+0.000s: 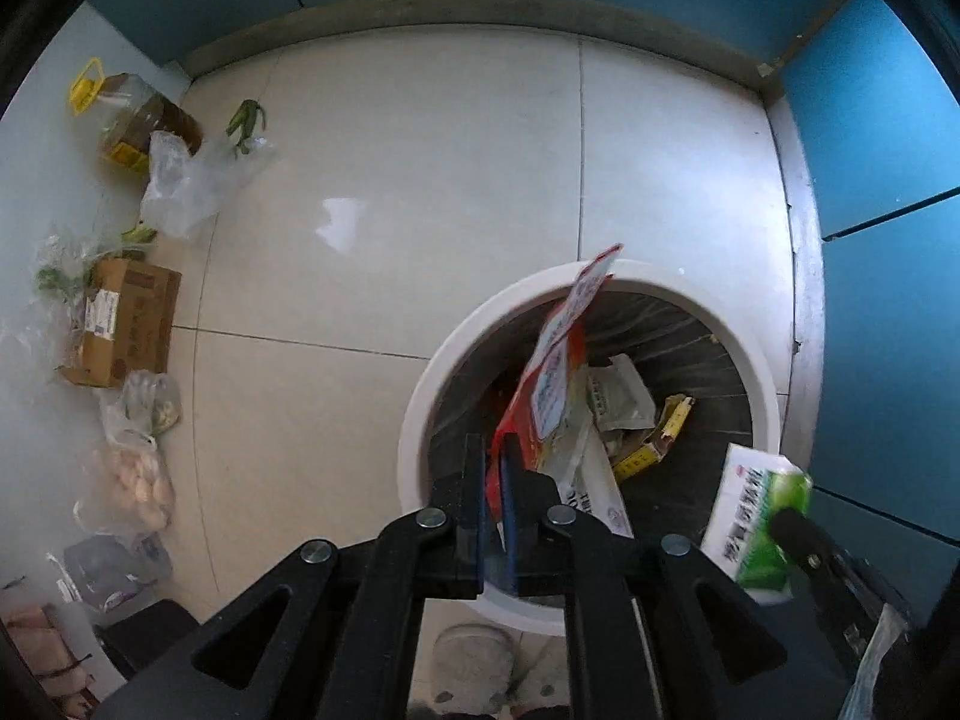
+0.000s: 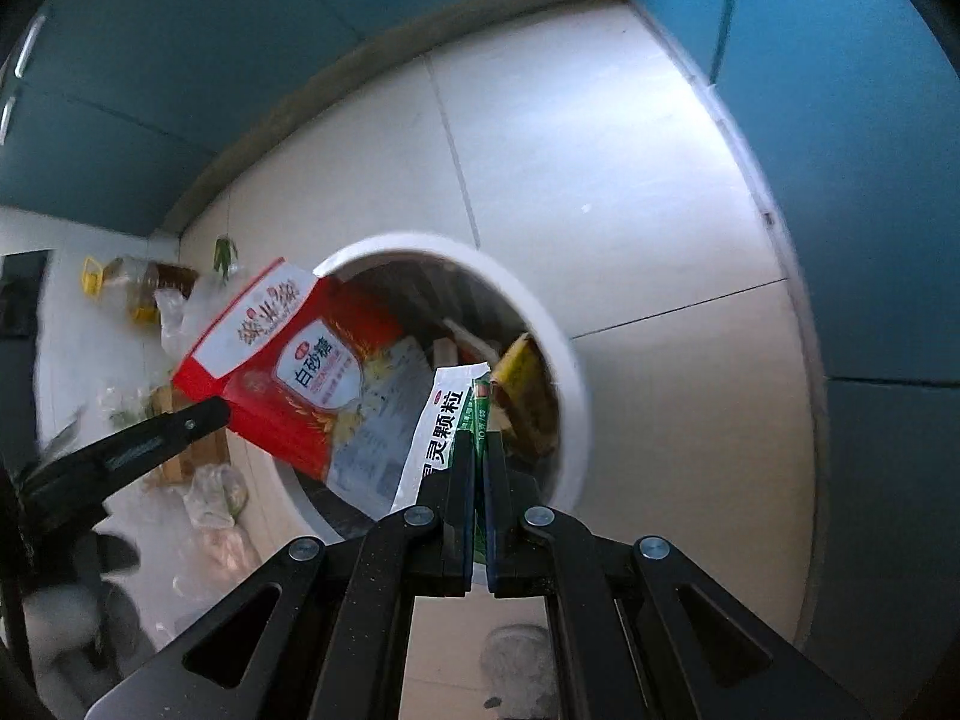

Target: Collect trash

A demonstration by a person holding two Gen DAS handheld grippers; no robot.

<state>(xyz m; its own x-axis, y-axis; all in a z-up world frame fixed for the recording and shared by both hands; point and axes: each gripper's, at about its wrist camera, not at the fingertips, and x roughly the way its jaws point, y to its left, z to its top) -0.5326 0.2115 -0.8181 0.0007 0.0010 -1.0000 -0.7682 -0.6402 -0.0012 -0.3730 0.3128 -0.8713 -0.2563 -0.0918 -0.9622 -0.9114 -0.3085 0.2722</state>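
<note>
Left tool | red bag | bin | floor clutter: box

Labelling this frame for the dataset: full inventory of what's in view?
bin: 1, white, black liner, on the floor under both tools
red bag: 1, red and white, held over the bin
green packet: 1, white and green, held over the bin
trash in bin: several pieces, white and yellow
oil jug: 1, amber with yellow handle, by the wall
carton: 1, brown, by the wall
plastic bags: several, clear, along the wall
cabinets: teal, around the floor
left tool: 1, black, shut on red bag
right tool: 1, black, shut on green packet
</note>
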